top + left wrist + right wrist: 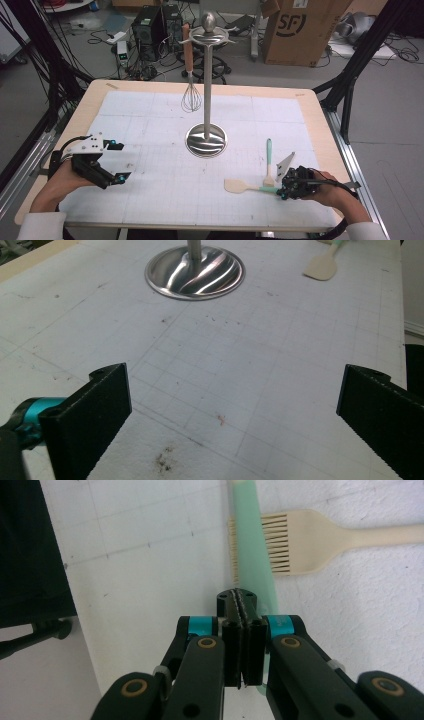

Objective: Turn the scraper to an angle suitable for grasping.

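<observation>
My right gripper (285, 191) sits low at the near right of the table (90, 102), and its jaws are pressed tight together, pad against pad, as the right gripper view (241, 611) shows. Nothing sits between them. Just past the tips lies the mint green handle (252, 550) of the spatula (240, 186), running away from me in that view, and whether the tips touch it I cannot tell. In the high view the spatula's cream blade points left across the white grid mat (150, 200) and its green end meets my gripper. Beside it lies the pastry brush (269, 165), green handle pointing far, pale bristles near; in the right gripper view its cream head (290, 542) lies across under the green handle, the two crossing.

Over on the near left, my left gripper (116, 161) hovers with jaws spread wide, nothing in between, only bare mat in the left gripper view (232, 410). Ahead of it I see the shiny round base (195, 272) of the utensil stand (206, 80), which rises mid-table. A whisk (190, 90) with a wooden handle hangs from the stand's top on its left side, wires down, clear of the mat
</observation>
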Tool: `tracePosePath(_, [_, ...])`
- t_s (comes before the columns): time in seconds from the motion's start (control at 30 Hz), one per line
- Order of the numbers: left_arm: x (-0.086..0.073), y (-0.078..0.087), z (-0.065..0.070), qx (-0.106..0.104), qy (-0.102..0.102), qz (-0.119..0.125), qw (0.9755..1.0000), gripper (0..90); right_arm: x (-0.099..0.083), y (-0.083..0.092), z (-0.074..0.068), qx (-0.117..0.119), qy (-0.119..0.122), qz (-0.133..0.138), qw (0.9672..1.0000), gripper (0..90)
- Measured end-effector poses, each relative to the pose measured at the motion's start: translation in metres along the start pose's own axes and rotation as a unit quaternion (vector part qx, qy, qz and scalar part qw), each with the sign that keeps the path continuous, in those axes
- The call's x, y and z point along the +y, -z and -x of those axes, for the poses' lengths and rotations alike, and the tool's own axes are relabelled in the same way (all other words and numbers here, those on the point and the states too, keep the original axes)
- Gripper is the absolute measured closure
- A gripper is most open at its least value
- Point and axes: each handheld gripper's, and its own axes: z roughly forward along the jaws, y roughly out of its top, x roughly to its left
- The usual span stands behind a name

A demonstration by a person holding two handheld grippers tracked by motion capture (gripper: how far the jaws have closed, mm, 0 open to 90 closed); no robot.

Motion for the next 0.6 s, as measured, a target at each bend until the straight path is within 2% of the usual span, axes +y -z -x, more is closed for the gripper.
tracePosePath(0.17, [-0.001,0.000,0.000,0.000,0.001,-0.001,1.0000,1.7,0.000,0.006,0.000,0.004,-0.005,0.009,0.9999,89.3])
tracePosePath(0.3, [0.000,-0.001,0.000,0.000,0.000,-0.001,1.0000,1.7,0.001,0.015,0.000,0.003,-0.003,0.030,0.9995,88.5])
tracePosePath(0.43, [0.000,-0.001,0.000,0.000,0.000,-0.001,1.0000,1.7,0.003,0.024,-0.002,0.003,0.004,0.040,0.9992,74.7])
tracePosePath(0.47, [0.000,-0.001,0.000,0.000,0.000,-0.001,1.0000,1.7,0.003,0.026,-0.002,0.004,0.002,0.042,0.9991,69.4])
tracePosePath(0.53, [0.000,0.000,0.000,-0.001,-0.001,0.000,1.0000,1.7,0.004,0.030,-0.002,0.005,0.011,0.042,0.9990,50.8])
tracePosePath(0.6, [0.000,0.000,0.000,-0.001,-0.002,0.000,1.0000,1.7,0.005,0.033,-0.002,0.006,0.016,0.046,0.9988,22.8])
